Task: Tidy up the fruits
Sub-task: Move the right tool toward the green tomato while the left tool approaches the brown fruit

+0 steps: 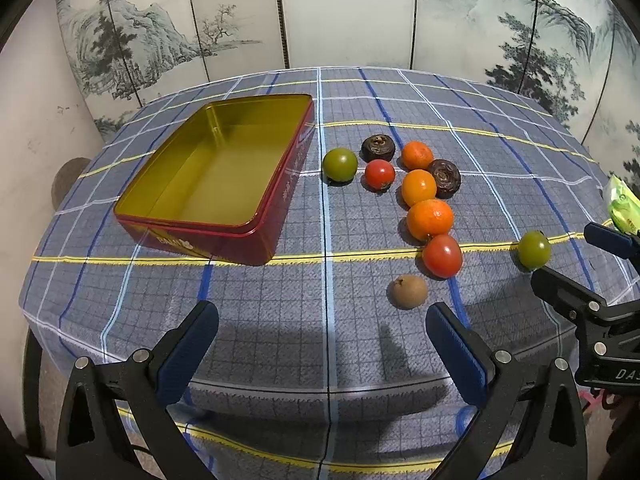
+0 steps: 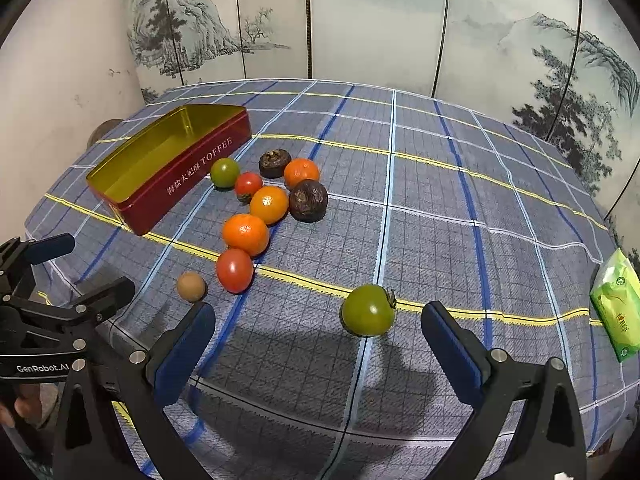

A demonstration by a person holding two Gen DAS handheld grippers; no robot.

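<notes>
Left wrist view: the red toffee tin (image 1: 212, 176) sits with no lid and nothing in it, probably waiting for the fruit.
Fruit bunch: tomatoes, oranges and dark round fruits lie close together right of the tin, on the checked tablecloth (image 1: 280, 320).
Small brown fruit (image 1: 408, 291): it sits just in front of the left gripper (image 1: 322, 326).
Left gripper: its fingers are spread wide and hold nothing.
Right wrist view: one green tomato (image 2: 368, 310) lies alone, well apart from the bunch.
Right gripper (image 2: 318, 326): spread wide, touching nothing, with the green tomato just ahead, between its fingers.
Guess: it looks ready to pick this tomato first.
Side: a green packet (image 2: 616, 304) lies by the cloth's right edge.
</notes>
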